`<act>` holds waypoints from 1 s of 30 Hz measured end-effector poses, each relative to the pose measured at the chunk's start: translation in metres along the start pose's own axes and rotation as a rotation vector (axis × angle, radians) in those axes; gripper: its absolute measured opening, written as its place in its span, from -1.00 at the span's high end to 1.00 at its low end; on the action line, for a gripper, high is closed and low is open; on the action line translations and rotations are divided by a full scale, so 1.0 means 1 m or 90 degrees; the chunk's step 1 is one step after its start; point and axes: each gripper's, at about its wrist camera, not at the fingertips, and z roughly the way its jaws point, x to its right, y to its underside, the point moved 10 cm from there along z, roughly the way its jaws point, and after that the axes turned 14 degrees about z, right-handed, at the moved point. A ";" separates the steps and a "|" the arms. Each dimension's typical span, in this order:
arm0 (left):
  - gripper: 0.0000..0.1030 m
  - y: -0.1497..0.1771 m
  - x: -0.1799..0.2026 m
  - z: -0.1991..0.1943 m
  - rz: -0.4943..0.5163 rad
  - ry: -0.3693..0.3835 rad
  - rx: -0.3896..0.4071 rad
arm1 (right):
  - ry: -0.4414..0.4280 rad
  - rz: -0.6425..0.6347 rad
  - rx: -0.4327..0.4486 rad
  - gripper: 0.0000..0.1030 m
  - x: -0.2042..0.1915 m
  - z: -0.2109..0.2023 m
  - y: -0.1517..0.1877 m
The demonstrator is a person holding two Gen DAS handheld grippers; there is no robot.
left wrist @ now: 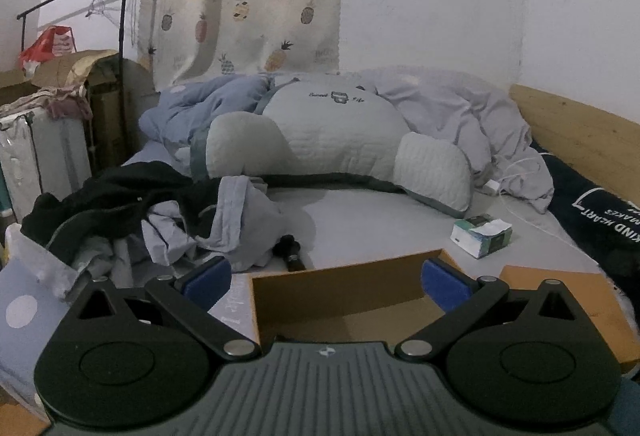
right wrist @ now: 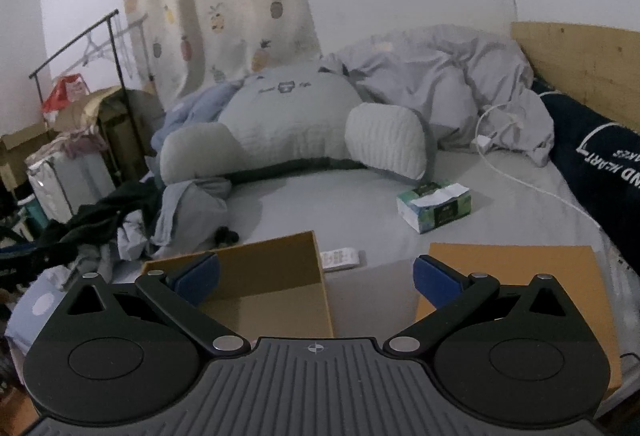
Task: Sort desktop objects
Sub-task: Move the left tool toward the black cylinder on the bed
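Observation:
An open brown cardboard box (left wrist: 340, 288) sits on the bed in front of me; it also shows in the right wrist view (right wrist: 264, 276). A flat brown lid (right wrist: 512, 276) lies to its right, also in the left wrist view (left wrist: 560, 300). My left gripper (left wrist: 326, 282) is open and empty over the box. My right gripper (right wrist: 316, 278) is open and empty above the gap between box and lid. A white remote (right wrist: 340, 259) lies just behind the box. A green-and-white tissue pack (right wrist: 434, 206) lies farther back, also in the left wrist view (left wrist: 482, 234). A small black object (left wrist: 290, 254) lies by the clothes.
A large grey cushion (left wrist: 332, 140) and rumpled quilt (right wrist: 440, 76) fill the back of the bed. Piled clothes (left wrist: 160, 212) lie at left. A white charger and cable (right wrist: 504, 152) trail at right beside a dark pillow (right wrist: 600, 164) and wooden headboard (right wrist: 580, 64).

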 end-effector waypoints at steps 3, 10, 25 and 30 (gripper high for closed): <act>-1.00 -0.007 0.000 0.011 -0.001 0.008 -0.012 | 0.000 0.009 -0.007 -1.00 0.003 0.009 0.002; -1.00 -0.018 -0.012 0.044 -0.026 0.016 -0.038 | -0.005 0.016 -0.013 -1.00 0.005 0.022 -0.007; -1.00 -0.028 -0.035 0.165 -0.087 0.035 -0.155 | -0.021 0.013 0.000 -1.00 -0.011 0.058 -0.044; -0.99 -0.019 -0.039 0.211 -0.099 0.035 -0.211 | -0.009 0.016 -0.003 -1.00 -0.009 0.071 -0.051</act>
